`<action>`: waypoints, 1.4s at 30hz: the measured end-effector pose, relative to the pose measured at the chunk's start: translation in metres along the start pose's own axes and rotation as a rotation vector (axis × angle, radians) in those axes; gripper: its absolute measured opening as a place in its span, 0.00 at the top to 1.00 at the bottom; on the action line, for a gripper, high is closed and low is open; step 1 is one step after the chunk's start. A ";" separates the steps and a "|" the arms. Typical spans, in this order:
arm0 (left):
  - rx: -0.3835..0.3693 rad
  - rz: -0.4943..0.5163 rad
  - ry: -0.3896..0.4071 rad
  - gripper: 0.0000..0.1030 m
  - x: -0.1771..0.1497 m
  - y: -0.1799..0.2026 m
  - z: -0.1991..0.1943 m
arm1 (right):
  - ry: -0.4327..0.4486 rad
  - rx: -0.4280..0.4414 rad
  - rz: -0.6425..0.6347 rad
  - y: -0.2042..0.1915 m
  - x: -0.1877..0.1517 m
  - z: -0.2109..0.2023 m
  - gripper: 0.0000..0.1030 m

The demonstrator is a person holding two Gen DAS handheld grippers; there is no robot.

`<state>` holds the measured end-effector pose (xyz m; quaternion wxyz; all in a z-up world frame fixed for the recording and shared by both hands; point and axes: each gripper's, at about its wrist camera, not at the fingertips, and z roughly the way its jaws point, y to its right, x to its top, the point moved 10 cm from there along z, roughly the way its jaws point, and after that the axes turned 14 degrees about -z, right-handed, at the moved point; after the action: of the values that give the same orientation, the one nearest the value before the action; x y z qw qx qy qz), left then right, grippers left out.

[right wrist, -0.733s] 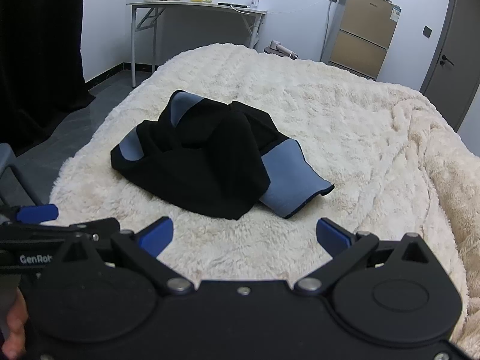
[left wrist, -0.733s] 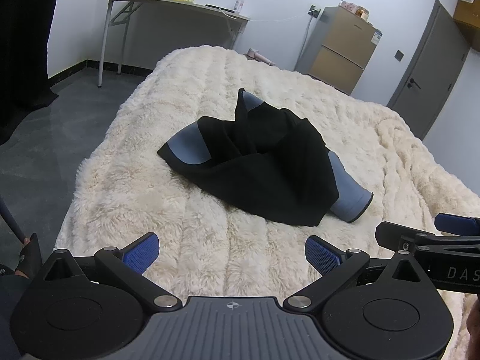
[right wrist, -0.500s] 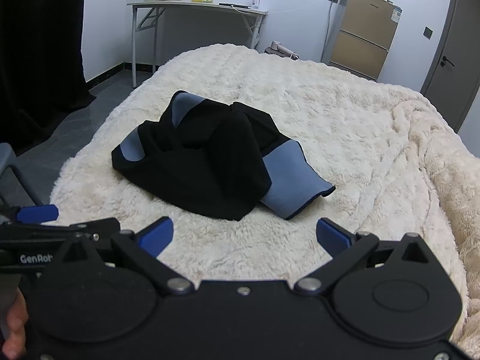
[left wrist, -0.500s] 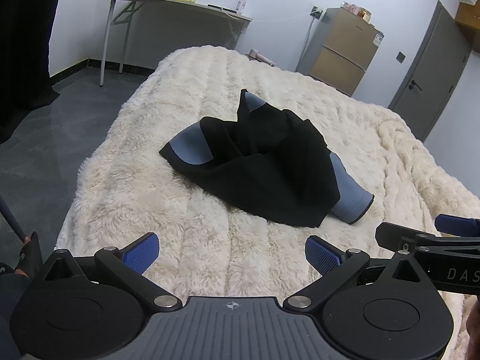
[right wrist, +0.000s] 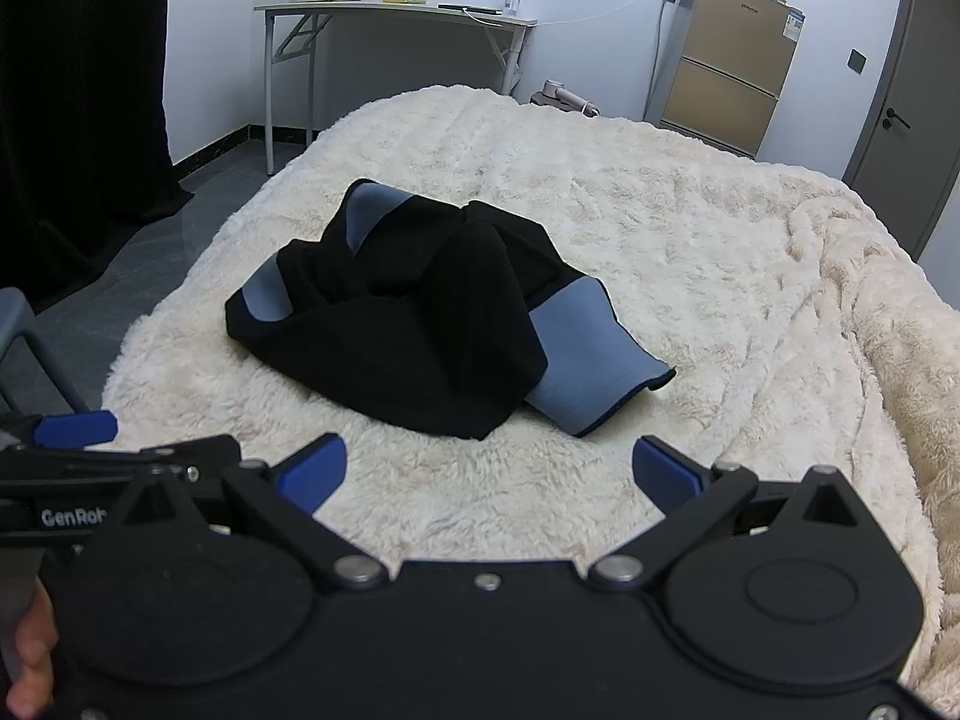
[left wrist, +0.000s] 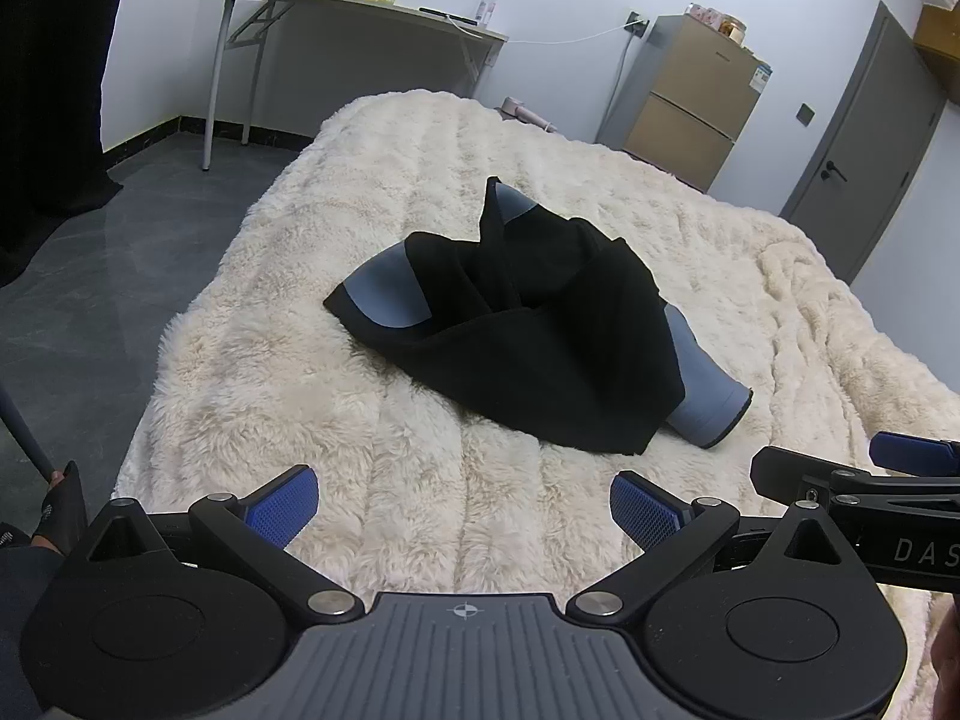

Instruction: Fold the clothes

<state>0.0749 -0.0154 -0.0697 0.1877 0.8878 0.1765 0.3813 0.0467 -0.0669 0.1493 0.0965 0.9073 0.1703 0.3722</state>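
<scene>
A crumpled black garment (left wrist: pixel 540 336) with grey-blue sleeves lies in a heap on the cream fluffy bed cover (left wrist: pixel 384 468); the right wrist view shows the same garment (right wrist: pixel 414 336) on the cover (right wrist: pixel 720 276). My left gripper (left wrist: pixel 462 507) hovers over the cover short of the heap's near edge, jaws wide open and empty. Just as wide and empty, my right gripper (right wrist: pixel 486 471) hangs in front of the heap, close to the blue cuff (right wrist: pixel 591 354). Each gripper shows at the edge of the other's view.
A grey desk (left wrist: pixel 360 18) with a bottle and a yellow box stands at the back wall. A tan cabinet (left wrist: pixel 690 102) and a grey door (left wrist: pixel 864 144) are at the right. Dark floor (left wrist: pixel 90 276) runs along the bed's left side. A black curtain (right wrist: pixel 78 90) hangs left.
Both views have shifted only slightly; the garment lies as before and both grippers stay wide open.
</scene>
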 end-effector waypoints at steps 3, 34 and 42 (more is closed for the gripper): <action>0.000 0.001 0.000 0.00 -0.002 -0.003 0.000 | -0.001 -0.002 -0.002 -0.003 0.002 0.001 0.00; 0.013 -0.002 -0.001 0.00 0.003 0.003 0.002 | -0.002 0.011 0.002 -0.009 0.003 0.004 0.00; 0.015 0.002 -0.001 0.00 0.002 0.004 0.001 | -0.001 0.014 0.000 -0.007 0.004 0.005 0.00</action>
<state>0.0782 -0.0183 -0.0672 0.1806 0.8896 0.1786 0.3796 0.0513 -0.0587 0.1466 0.0902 0.9081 0.1727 0.3707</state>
